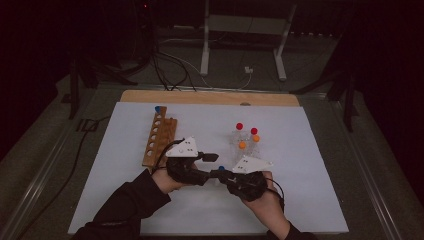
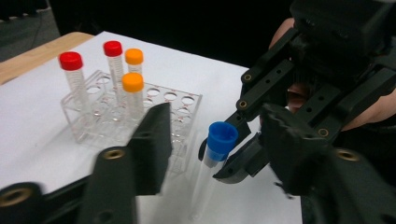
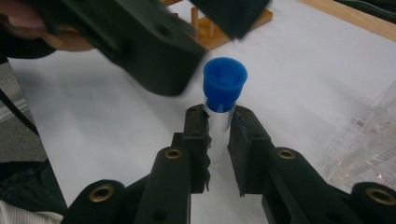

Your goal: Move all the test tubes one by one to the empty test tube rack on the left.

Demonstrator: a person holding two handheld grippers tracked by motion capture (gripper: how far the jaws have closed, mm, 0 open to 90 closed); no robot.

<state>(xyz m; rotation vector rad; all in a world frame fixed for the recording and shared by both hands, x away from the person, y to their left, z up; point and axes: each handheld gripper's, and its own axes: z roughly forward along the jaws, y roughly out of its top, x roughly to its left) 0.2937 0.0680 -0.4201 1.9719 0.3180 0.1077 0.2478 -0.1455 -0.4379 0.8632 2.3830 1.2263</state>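
The white sheet-covered tabletop (image 1: 300, 200) carries everything, and both hands meet low over its near middle. Beyond the left tongs (image 1: 212, 156) lies the long wooden rack with a row of round holes (image 1: 159, 136); beyond the right tongs (image 1: 218, 173) stands the clear plastic rack of holes (image 2: 177, 107), holding two red-capped and two orange-capped tubes.

The right tongs (image 3: 218, 140) pinch the clear tube with the blue screw cap (image 3: 224, 86) just under its cap, holding it upright between the two grippers. The left tongs (image 2: 210, 135) are spread wide, one jaw on each side of the blue cap and touching nothing.

The step looks like a handover or a cap grip. To do it well, keep the right pinch steady and the tube vertical, bring the left jaws level with the cap so they meet it squarely, and close gently. Release the right tongs only once the left hold is firm, or the smooth tube may slip.
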